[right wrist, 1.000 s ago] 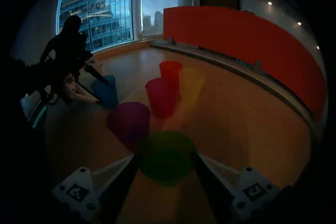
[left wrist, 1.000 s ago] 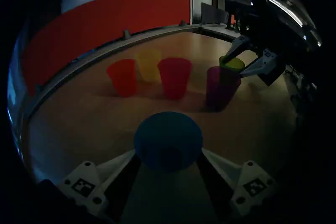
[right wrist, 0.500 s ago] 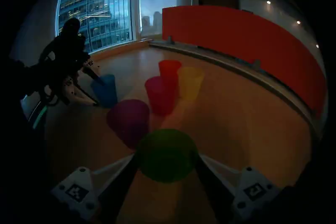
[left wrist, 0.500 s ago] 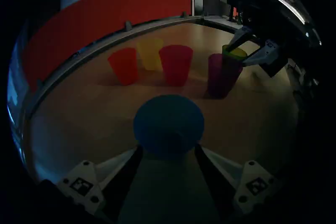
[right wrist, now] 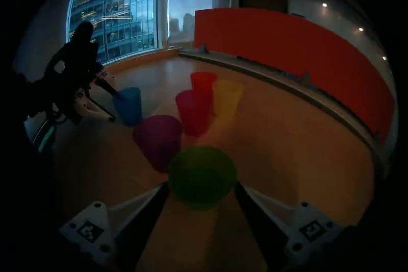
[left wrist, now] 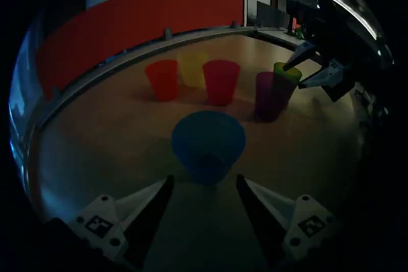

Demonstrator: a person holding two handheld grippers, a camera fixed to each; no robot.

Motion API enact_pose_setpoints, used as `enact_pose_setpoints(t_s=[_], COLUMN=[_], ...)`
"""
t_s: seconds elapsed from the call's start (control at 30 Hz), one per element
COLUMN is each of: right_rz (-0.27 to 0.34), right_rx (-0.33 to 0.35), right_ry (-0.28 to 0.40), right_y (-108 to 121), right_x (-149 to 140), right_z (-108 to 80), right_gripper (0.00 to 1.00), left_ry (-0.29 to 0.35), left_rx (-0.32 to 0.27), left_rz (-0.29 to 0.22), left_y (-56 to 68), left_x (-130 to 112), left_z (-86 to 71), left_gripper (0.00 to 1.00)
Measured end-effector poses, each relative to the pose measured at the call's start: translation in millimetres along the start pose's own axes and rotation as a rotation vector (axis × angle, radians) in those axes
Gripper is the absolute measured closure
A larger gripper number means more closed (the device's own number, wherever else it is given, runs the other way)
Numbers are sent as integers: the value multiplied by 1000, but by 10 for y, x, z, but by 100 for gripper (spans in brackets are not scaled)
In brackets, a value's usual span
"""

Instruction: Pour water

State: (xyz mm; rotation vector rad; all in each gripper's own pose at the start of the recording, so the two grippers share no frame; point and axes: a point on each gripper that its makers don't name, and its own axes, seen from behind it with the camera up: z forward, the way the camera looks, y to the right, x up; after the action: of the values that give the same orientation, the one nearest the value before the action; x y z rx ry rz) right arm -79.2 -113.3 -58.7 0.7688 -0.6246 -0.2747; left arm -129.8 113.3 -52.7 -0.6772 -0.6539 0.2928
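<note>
A blue cup point(left wrist: 208, 142) stands upright on the wooden table point(left wrist: 102, 149), just ahead of my left gripper point(left wrist: 204, 179). The left gripper is open, with a gap between each fingertip and the cup's base. In the right gripper view the same blue cup point(right wrist: 127, 106) stands at the tips of that gripper point(right wrist: 113, 103). My right gripper point(right wrist: 200, 186) is shut on a green cup point(right wrist: 202, 176). That green cup point(left wrist: 286, 75) also appears behind a purple cup point(left wrist: 269, 96), with the right gripper point(left wrist: 301, 73) around it. No water is visible.
An orange-red cup point(left wrist: 163, 79), a yellow cup point(left wrist: 193, 68) and a red cup point(left wrist: 221, 82) stand in a row at mid-table. The purple cup point(right wrist: 158, 139) stands close to the green one. A red wall panel point(left wrist: 127, 22) runs behind the table, and a person's dark outline point(right wrist: 76, 68) stands at the left.
My left gripper has drawn back from the blue cup, which now stands farther ahead with its base free of the fingers. The green cup stays between the right fingers.
</note>
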Motion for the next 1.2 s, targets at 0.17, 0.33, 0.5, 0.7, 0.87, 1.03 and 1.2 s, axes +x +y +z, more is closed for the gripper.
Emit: enact_pose_setpoints(t_s=[0.17, 0.33, 0.5, 0.7, 0.87, 1.03, 1.2], right_rz=[14, 32, 50, 78, 101, 140, 185], right_rx=[-32, -68, -109, -148, -190, -256, -331], right_ry=[1, 9, 36, 91, 151, 236, 317], right_y=[18, 54, 106, 136, 188, 302, 463], right_x=[-108, -199, -200, -112, 7, 185, 345], right_z=[-162, -362, -550, -724, -821, -952, -1077], right_gripper=[0, 0, 0, 0, 0, 0, 0], left_ry=[32, 59, 94, 160, 216, 284, 355], left_rx=[35, 68, 109, 158, 204, 259, 321], left_rz=[-30, -49, -71, -104, -117, -121, -122], left_y=[-7, -6, -57, -141, -211, -288, -383], left_x=[-36, -102, -94, 9, 118, 255, 398], left_z=[-126, -261, -394, -532, -663, -828, -992], left_gripper=[9, 9, 9, 9, 9, 9, 9])
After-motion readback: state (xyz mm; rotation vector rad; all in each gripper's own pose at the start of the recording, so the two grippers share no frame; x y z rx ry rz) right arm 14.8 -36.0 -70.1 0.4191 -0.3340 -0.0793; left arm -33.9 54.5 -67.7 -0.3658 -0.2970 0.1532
